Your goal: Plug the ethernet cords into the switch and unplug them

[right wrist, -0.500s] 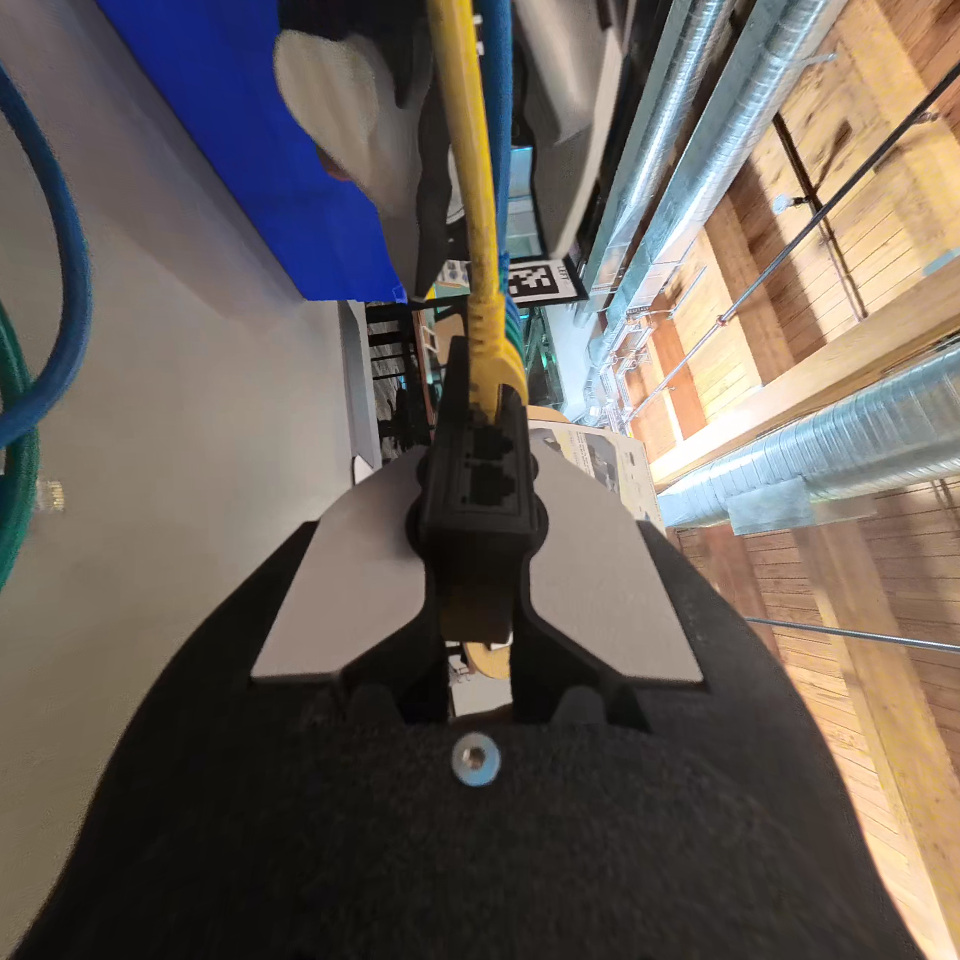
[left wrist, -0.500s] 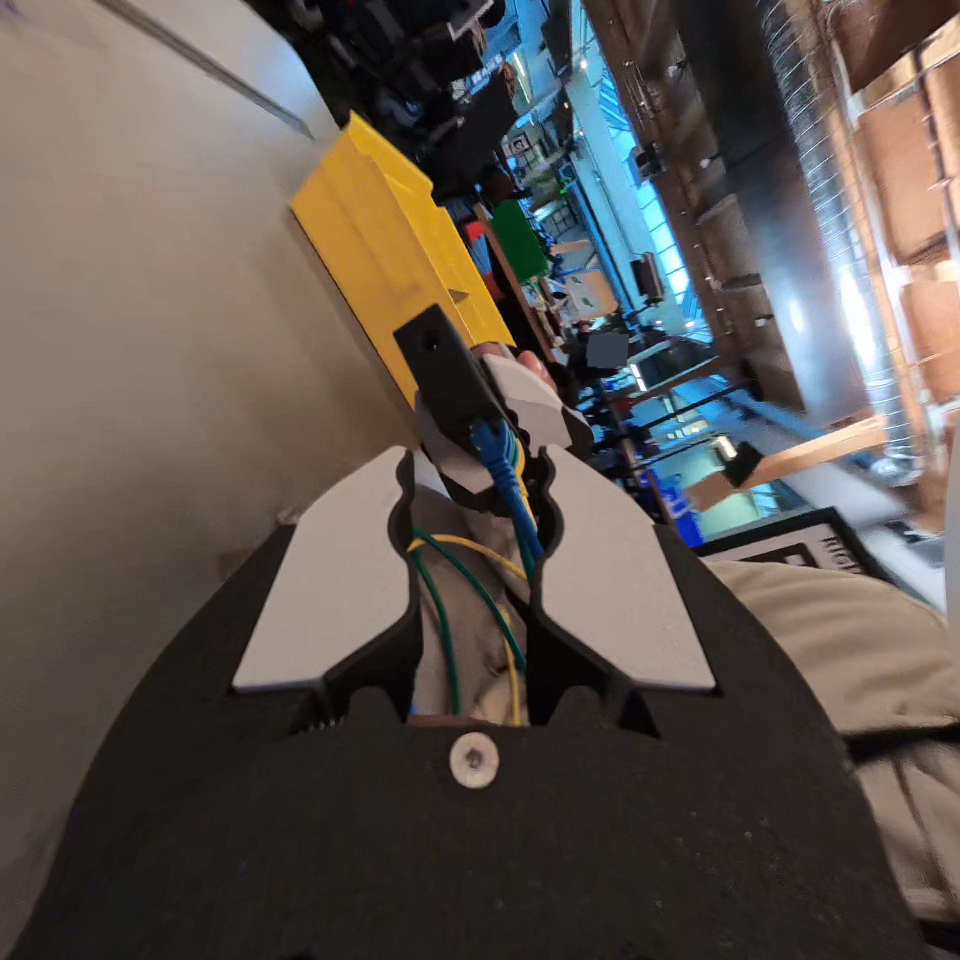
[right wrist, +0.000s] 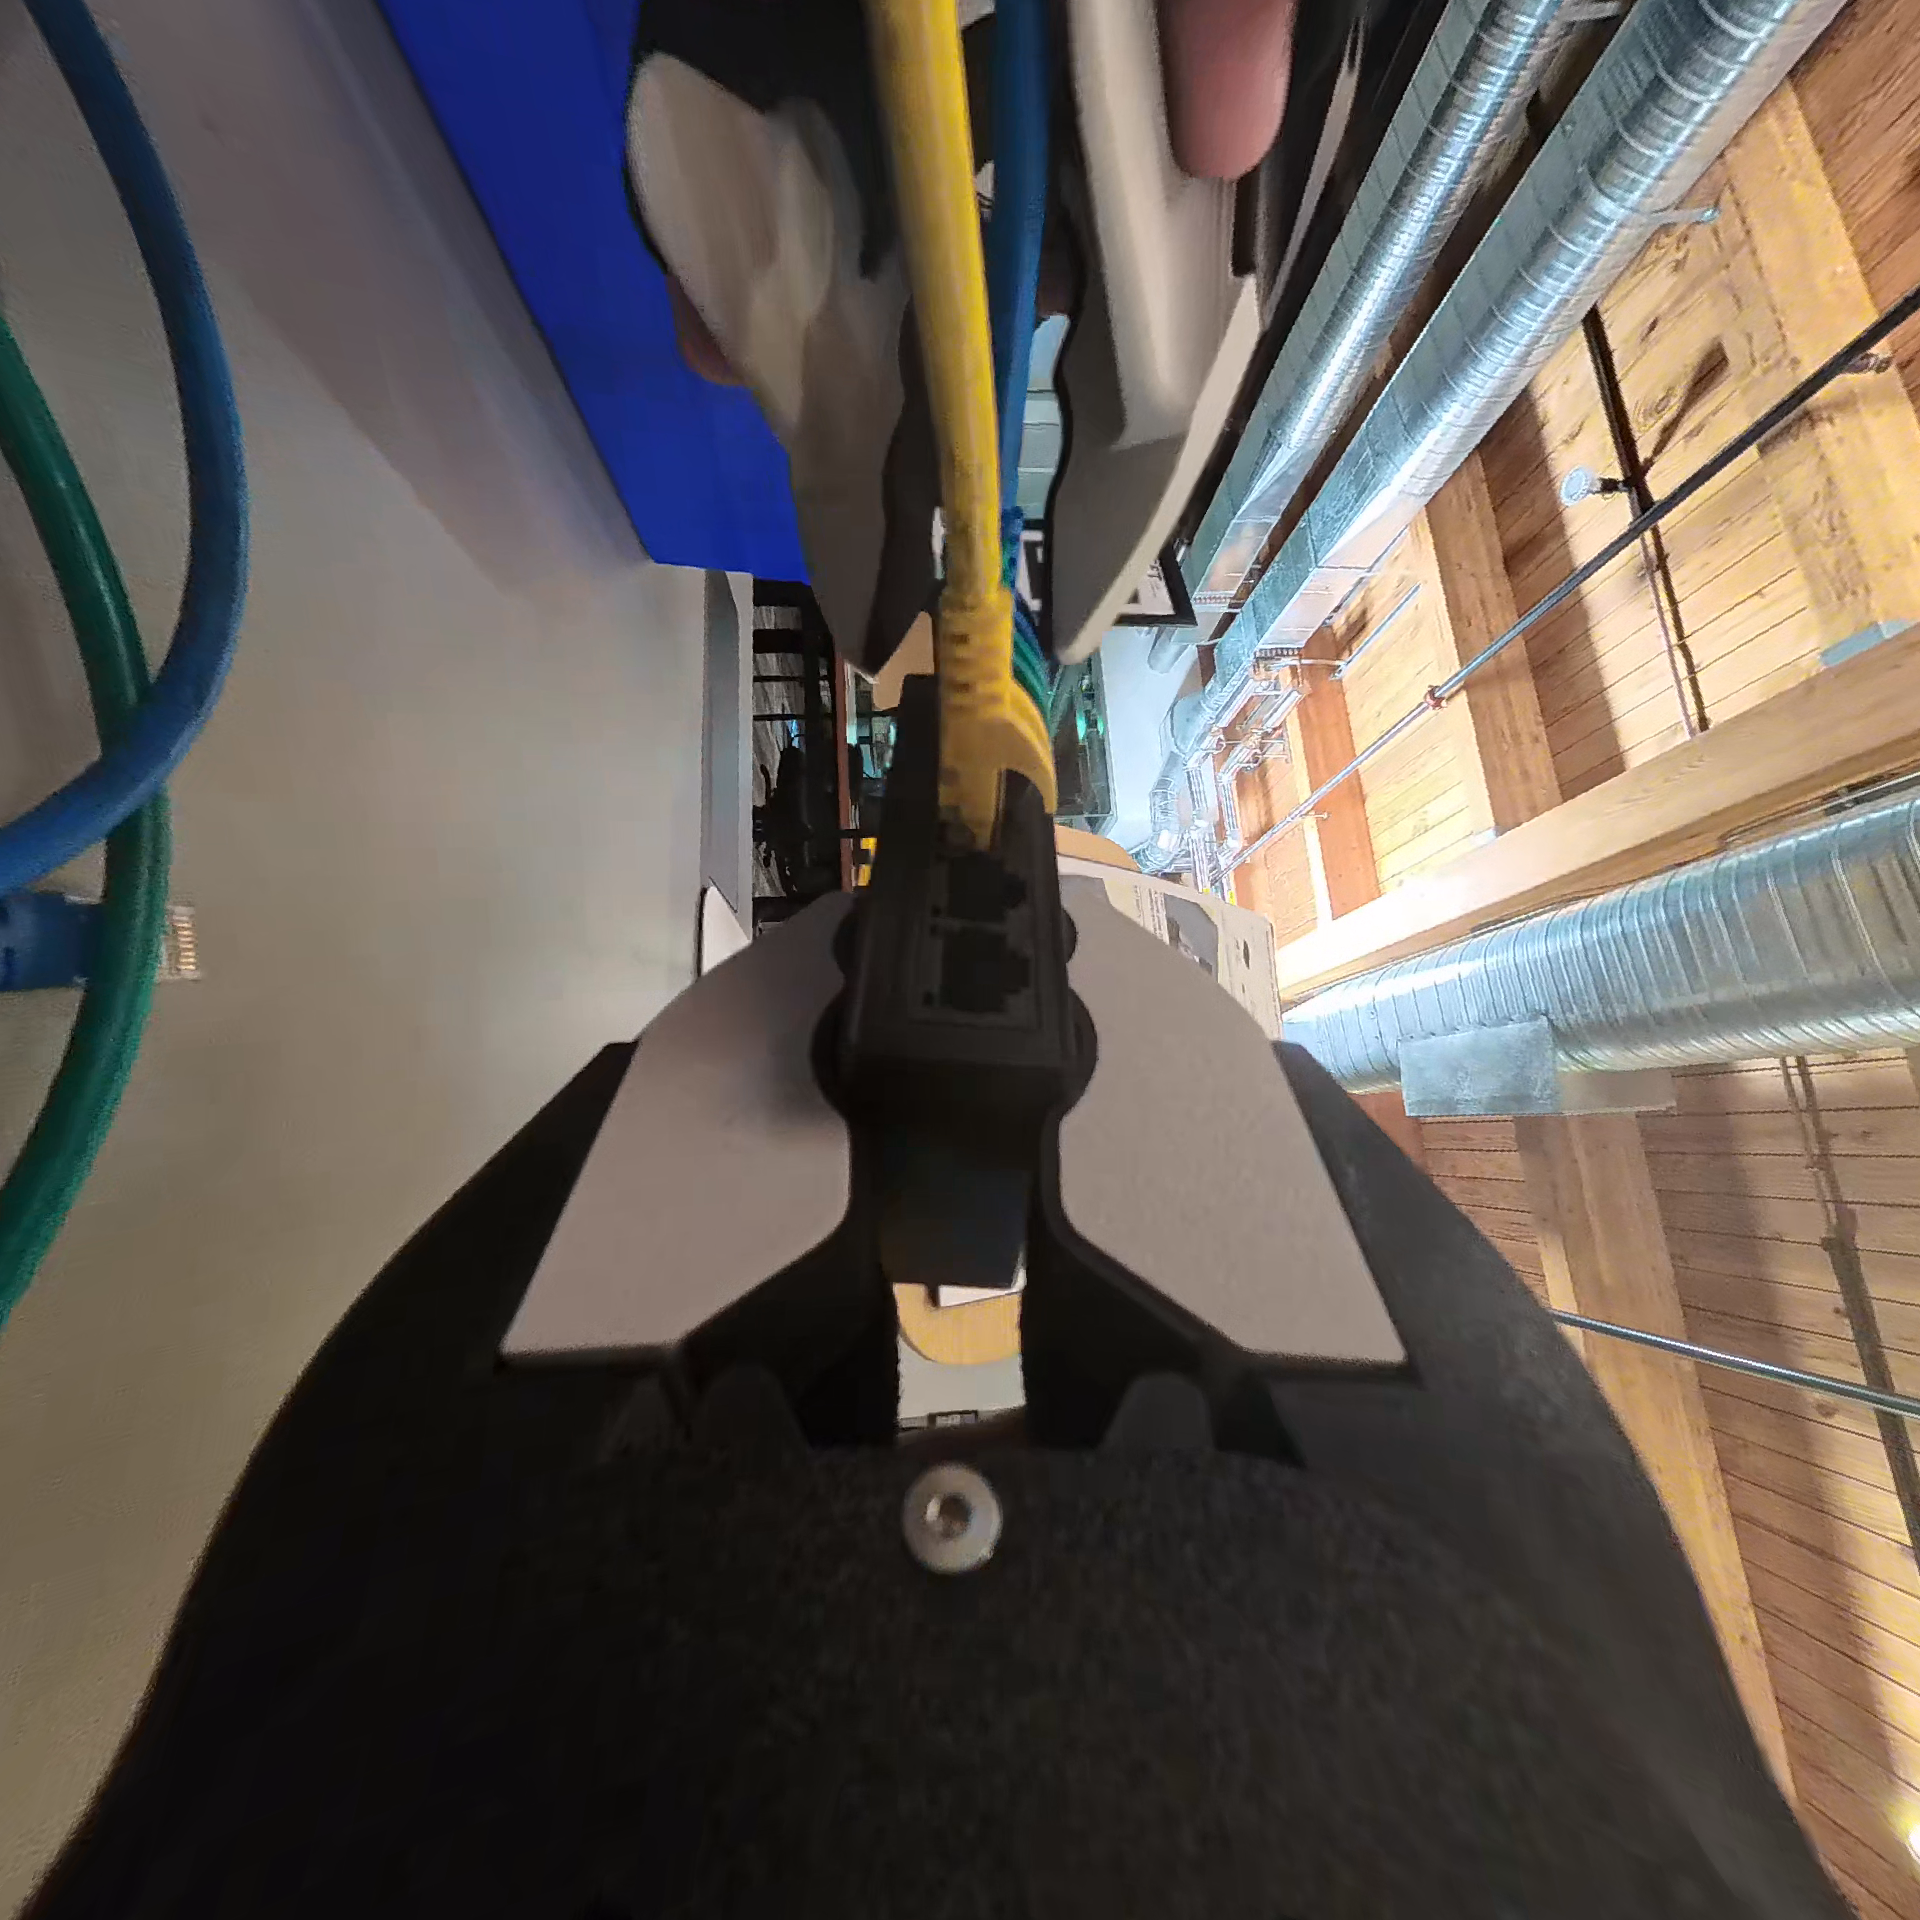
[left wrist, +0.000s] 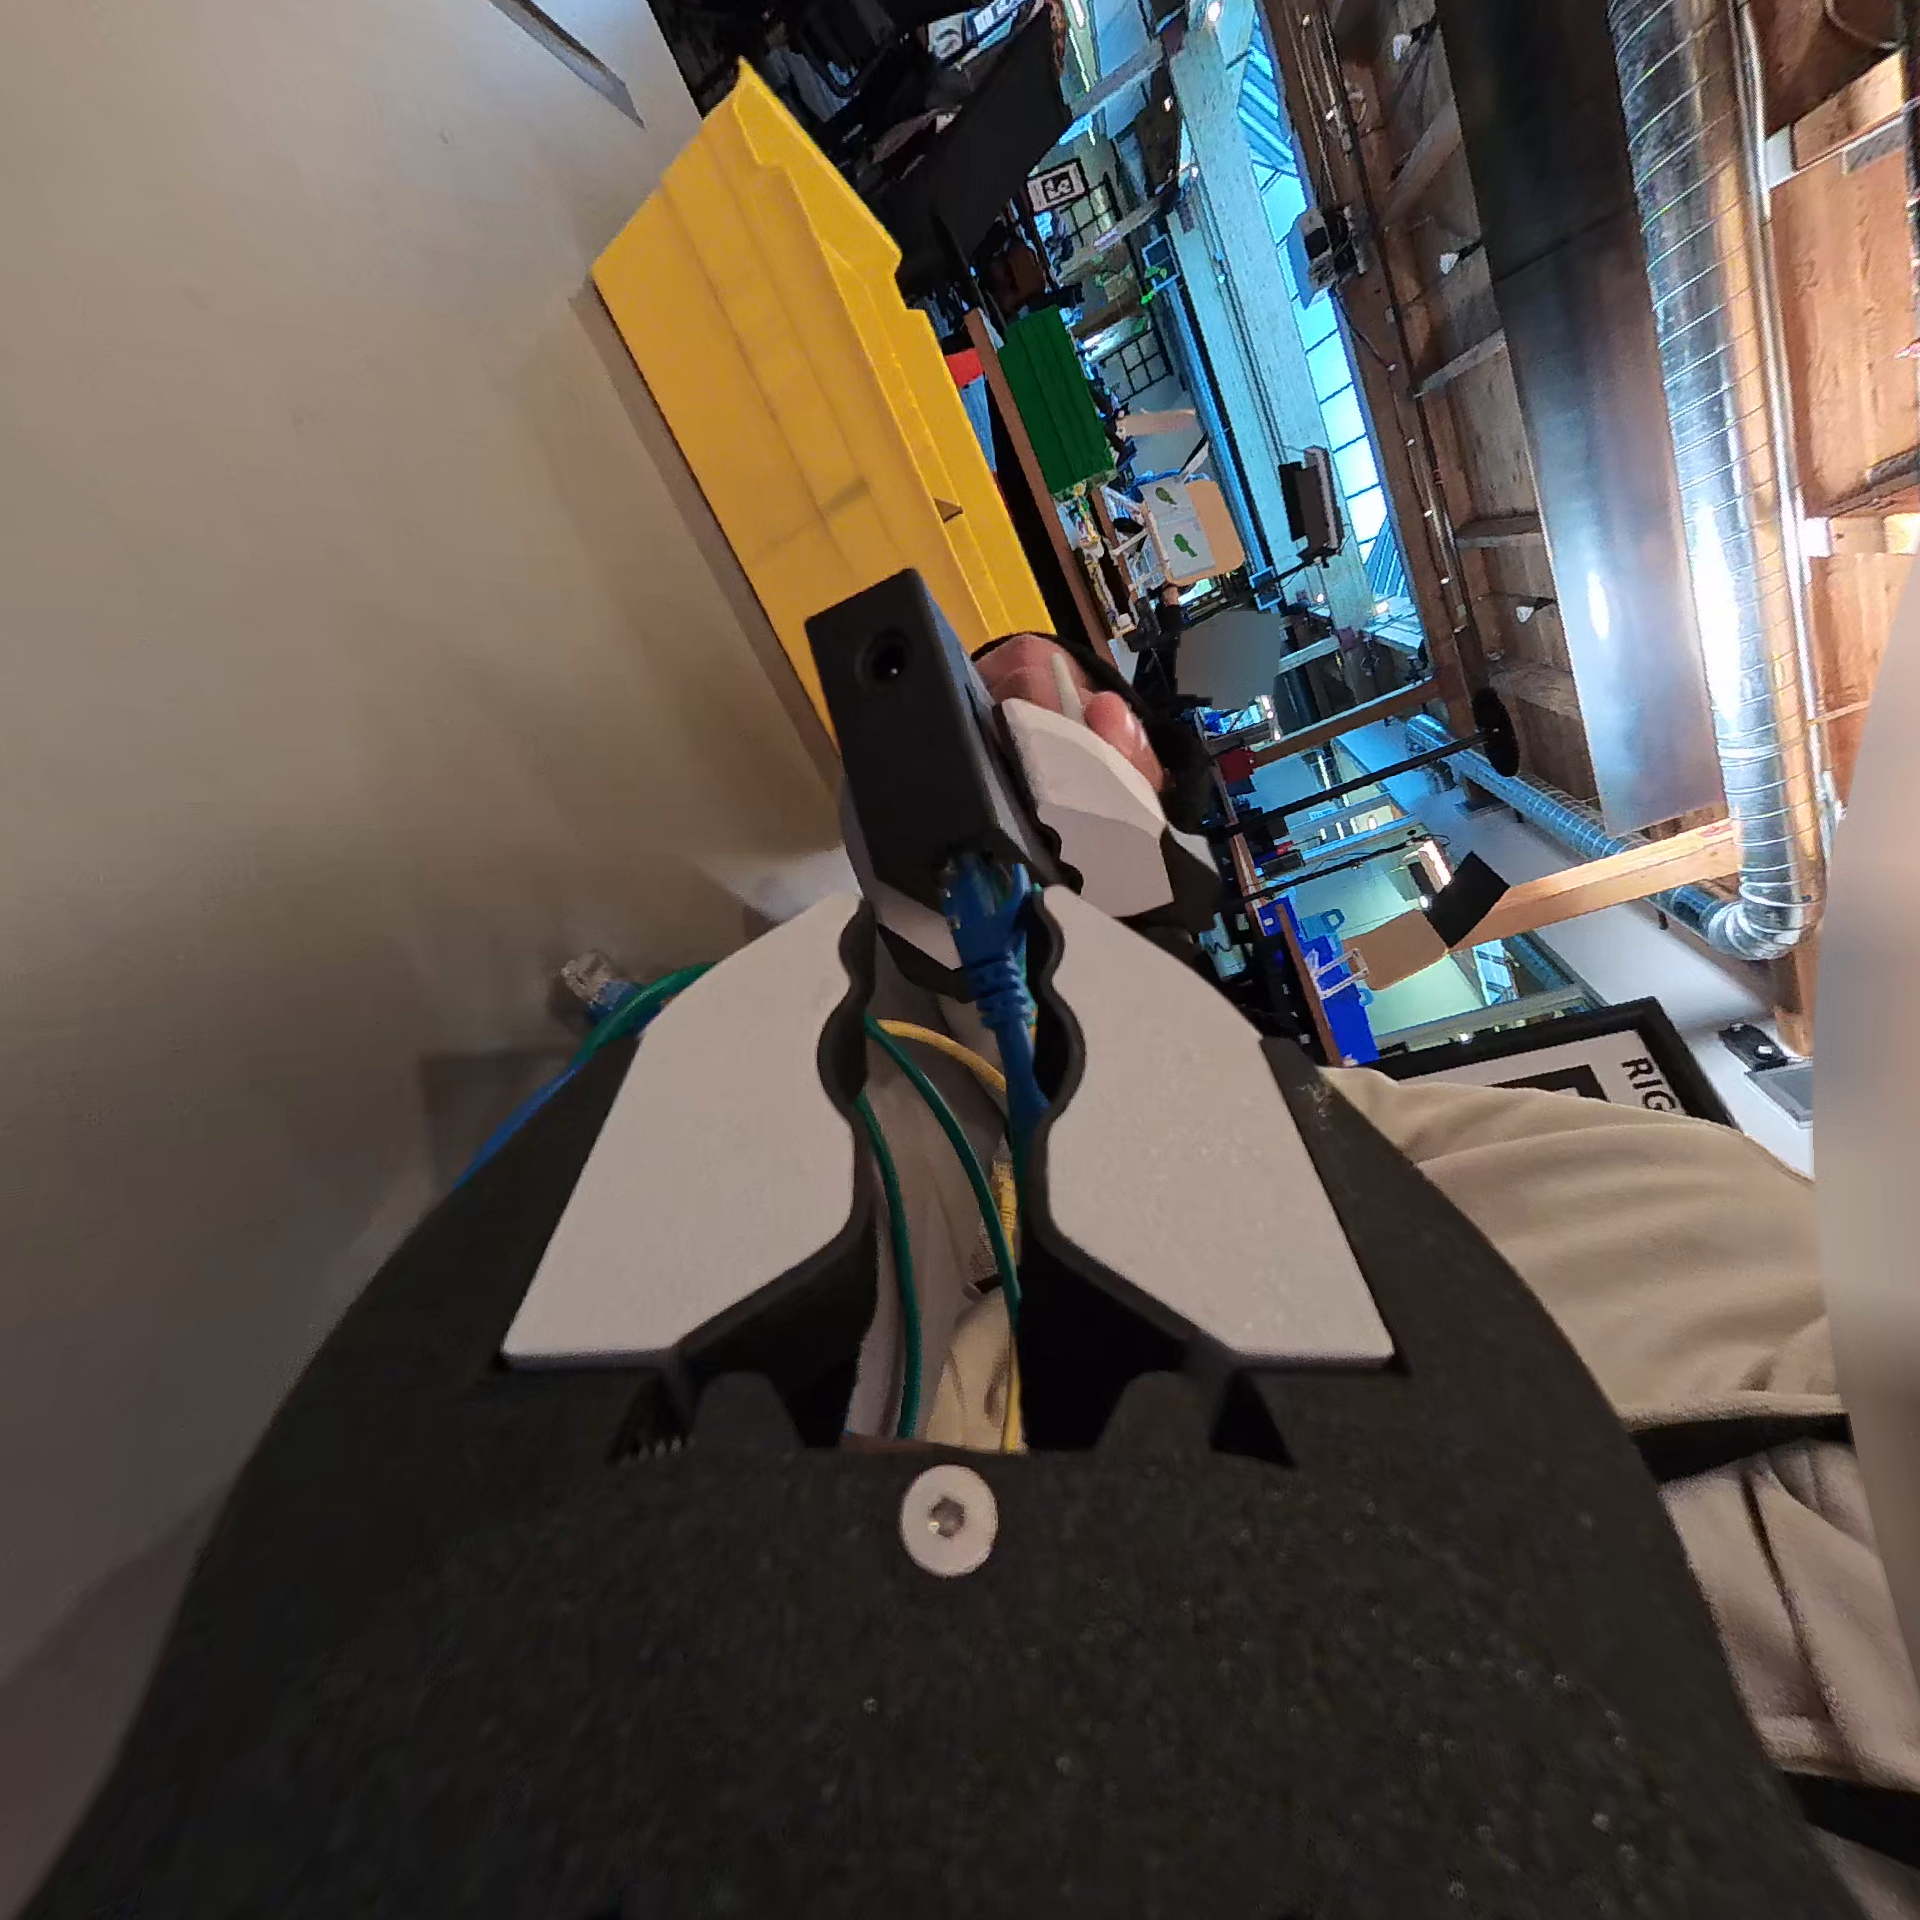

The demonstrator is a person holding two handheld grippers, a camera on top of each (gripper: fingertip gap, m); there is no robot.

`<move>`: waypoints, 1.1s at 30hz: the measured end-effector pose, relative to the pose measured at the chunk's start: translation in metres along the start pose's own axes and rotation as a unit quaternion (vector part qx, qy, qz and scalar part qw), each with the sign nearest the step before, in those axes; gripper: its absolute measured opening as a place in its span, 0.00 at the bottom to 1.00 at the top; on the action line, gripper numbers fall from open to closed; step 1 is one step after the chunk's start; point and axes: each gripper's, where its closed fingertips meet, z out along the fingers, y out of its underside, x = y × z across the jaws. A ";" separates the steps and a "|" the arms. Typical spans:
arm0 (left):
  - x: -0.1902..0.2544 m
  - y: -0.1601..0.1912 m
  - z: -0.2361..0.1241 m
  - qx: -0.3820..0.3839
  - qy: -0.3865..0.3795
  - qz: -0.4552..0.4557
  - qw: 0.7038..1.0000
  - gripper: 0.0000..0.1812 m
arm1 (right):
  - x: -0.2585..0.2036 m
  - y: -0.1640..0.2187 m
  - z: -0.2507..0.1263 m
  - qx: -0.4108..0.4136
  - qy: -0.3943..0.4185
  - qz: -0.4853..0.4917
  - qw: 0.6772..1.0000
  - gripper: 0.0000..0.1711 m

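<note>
Clamping the black ethernet switch (right wrist: pixel 956 987) across its narrow sides, the right gripper (right wrist: pixel 951 935) held the little box endwise, so that its long axis ran straight out along the fingers. Two empty ports faced the camera. Farther along the same face sat the yellow cord (right wrist: pixel 956 416), its ribbed boot seated in a port, with blue and green boots crowded just behind it.

The left gripper (left wrist: pixel 951 925) met the switch (left wrist: pixel 904 727) head-on from the opposite side. Its jaws stood narrow about the blue cord (left wrist: pixel 987 935), whose plug sat in the port directly ahead of the tips, the cord's axis in line with the fingers. Whether the pads actually pinched the boot could not be told, since a sliver of gap showed on one side. A straight pull back along that axis looked like the move in hand.

The switch was hard, matt plastic with square edges; the cords were smooth, round and limp. A loose green cord (right wrist: pixel 94 727) with a clear connector lay on the pale table (right wrist: pixel 416 831). A yellow bin (left wrist: pixel 810 384) stood behind.
</note>
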 end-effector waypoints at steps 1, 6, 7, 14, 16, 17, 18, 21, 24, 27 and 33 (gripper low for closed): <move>0.000 0.000 0.000 0.000 0.005 -0.004 1.000 0.14 | 0.001 0.000 0.000 0.000 0.001 -0.002 1.000 0.18; 0.009 0.002 0.000 -0.001 0.032 0.004 0.999 0.07 | 0.003 -0.003 -0.003 0.005 0.005 -0.012 1.000 0.18; 0.010 0.002 0.000 0.003 0.039 0.000 0.999 0.07 | 0.004 -0.004 -0.003 0.004 0.007 -0.012 1.000 0.18; 0.010 0.002 0.000 0.013 0.059 -0.018 0.998 0.08 | 0.004 -0.005 -0.003 0.007 0.005 -0.014 1.000 0.18; 0.009 0.002 0.001 0.014 0.050 -0.013 0.999 0.09 | 0.003 -0.005 -0.003 0.005 0.003 -0.013 1.000 0.18; 0.008 0.002 0.001 0.013 0.047 -0.010 0.999 0.09 | 0.003 -0.005 -0.003 0.005 0.002 -0.012 1.000 0.18; 0.008 0.002 0.001 0.014 0.045 -0.009 0.999 0.09 | 0.002 -0.005 -0.003 0.005 0.000 -0.012 1.000 0.18; 0.008 0.002 0.001 0.016 0.046 -0.012 0.999 0.09 | 0.001 -0.005 -0.002 0.003 -0.002 -0.015 1.000 0.18; 0.007 0.010 0.007 -0.003 0.044 -0.014 0.999 0.10 | -0.001 -0.006 -0.001 0.001 -0.006 -0.018 1.000 0.18; 0.006 0.010 0.008 0.001 0.035 -0.014 0.999 0.10 | -0.002 -0.005 -0.001 0.002 -0.009 -0.015 1.000 0.18; 0.009 0.003 0.004 0.025 0.047 -0.021 0.998 0.11 | 0.000 -0.003 -0.002 0.001 -0.007 -0.008 1.000 0.18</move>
